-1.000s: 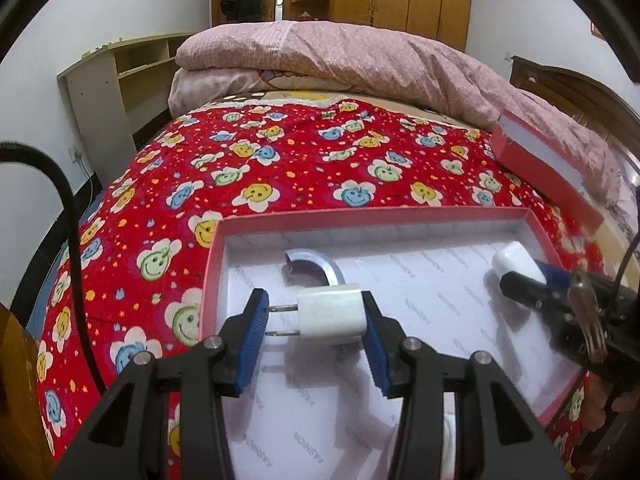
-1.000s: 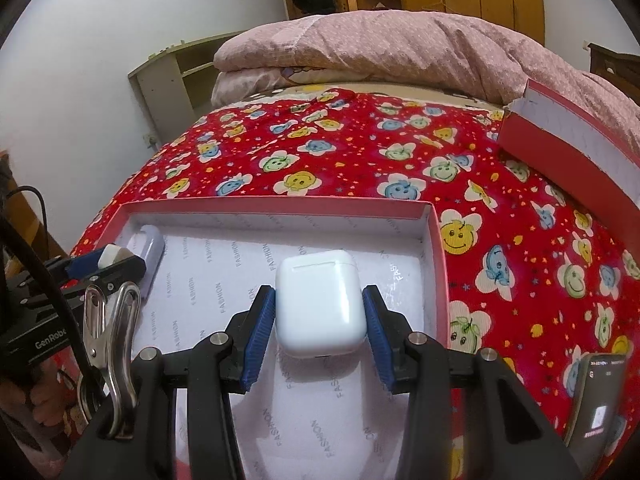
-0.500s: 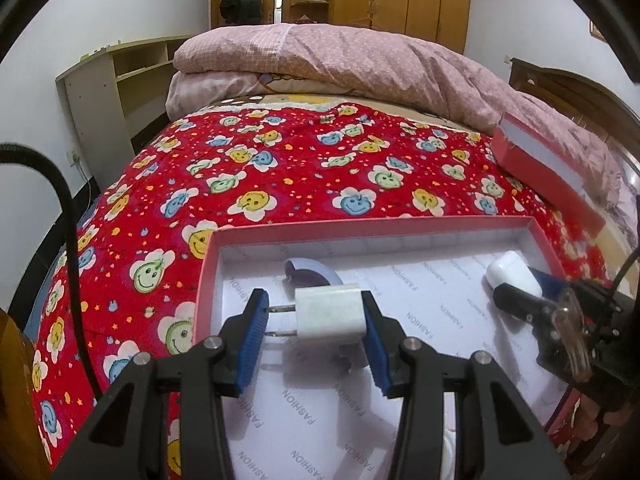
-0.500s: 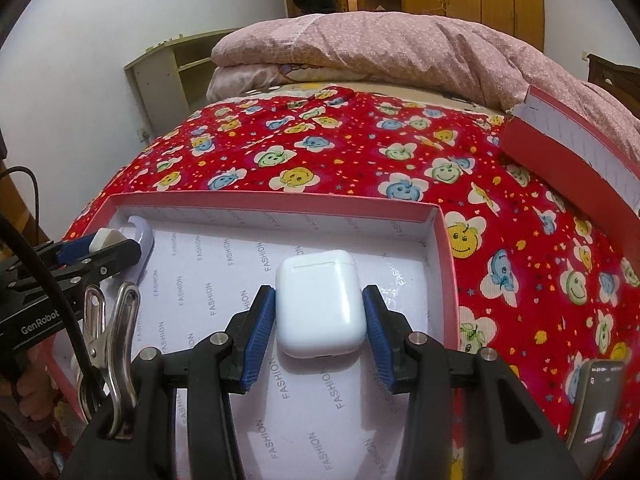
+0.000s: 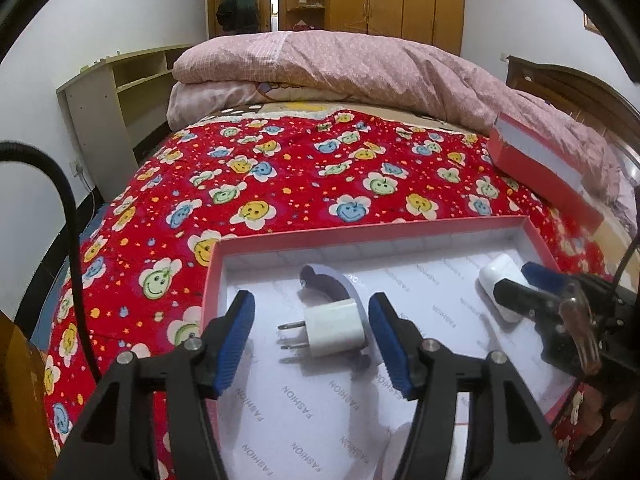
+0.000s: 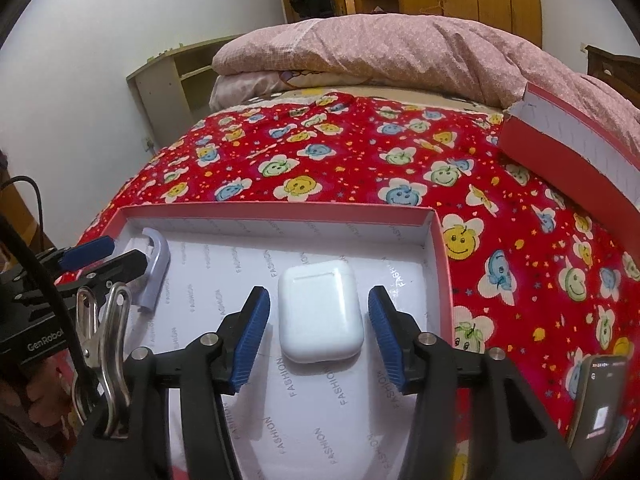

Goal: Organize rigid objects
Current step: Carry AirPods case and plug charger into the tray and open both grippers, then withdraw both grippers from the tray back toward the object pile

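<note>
The white plug [image 5: 334, 326] lies flat in the pink box [image 5: 376, 234], its prongs pointing left. It leans on a curved grey piece [image 5: 332, 282]. The left claw [image 5: 312, 340] has just been opening, and now its blue pads stand apart on each side of the plug (not touching it). The white earbud case [image 6: 318, 314] lies in the same box. The right claw [image 6: 316, 334] has just been opening too, its pads off the case. The box sits on a bed with a red flower blanket [image 5: 280, 168]
</note>
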A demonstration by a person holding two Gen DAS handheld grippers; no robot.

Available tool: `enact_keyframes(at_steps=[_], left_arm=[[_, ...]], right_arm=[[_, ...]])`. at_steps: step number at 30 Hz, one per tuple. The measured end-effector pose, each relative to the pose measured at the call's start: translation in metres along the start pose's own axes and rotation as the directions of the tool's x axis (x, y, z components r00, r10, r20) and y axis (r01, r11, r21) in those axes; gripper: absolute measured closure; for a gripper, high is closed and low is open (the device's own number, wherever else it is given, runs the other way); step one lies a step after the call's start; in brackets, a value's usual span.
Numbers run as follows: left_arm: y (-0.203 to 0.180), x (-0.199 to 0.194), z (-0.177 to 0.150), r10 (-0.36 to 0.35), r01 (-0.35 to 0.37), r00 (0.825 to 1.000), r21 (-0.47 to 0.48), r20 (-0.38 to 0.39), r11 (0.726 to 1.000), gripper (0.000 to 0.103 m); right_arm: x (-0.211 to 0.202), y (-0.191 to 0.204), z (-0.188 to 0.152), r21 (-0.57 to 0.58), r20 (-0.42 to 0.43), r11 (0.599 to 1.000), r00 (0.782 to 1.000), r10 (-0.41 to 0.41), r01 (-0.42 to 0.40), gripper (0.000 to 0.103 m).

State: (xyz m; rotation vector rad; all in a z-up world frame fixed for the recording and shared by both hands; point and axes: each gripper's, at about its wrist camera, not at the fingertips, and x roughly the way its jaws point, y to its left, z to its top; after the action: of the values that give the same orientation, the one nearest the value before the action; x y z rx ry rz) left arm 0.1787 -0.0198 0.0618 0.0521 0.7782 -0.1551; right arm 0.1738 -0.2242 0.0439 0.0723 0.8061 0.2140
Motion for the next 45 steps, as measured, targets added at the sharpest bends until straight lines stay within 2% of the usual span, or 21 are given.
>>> enact_keyframes(at_steps=[13,29,45], left_arm=[[0.002,-0.039,-0.013,-0.013,0.013,1.0,0.006,0.017,1.0,0.04],[0.002,-0.094,-0.064,-0.039,0.039,0.999,0.033,0.006,0.999,0.04],[-0.001,-0.096,-0.119,-0.084,0.09,0.994,0.082,-0.072,0.993,0.04]], right_arm=[[-0.033,0.009,-0.007,-0.011,0.032,1.0,0.999,0.018,-0.017,0.05],[-0.078,0.016,-0.047,0.005,0.031,1.0,0.999,0.03,-0.03,0.05],[-0.111,0.023,-0.107,-0.024,-0.001,0.999,1.0,0.025,-0.025,0.049]])
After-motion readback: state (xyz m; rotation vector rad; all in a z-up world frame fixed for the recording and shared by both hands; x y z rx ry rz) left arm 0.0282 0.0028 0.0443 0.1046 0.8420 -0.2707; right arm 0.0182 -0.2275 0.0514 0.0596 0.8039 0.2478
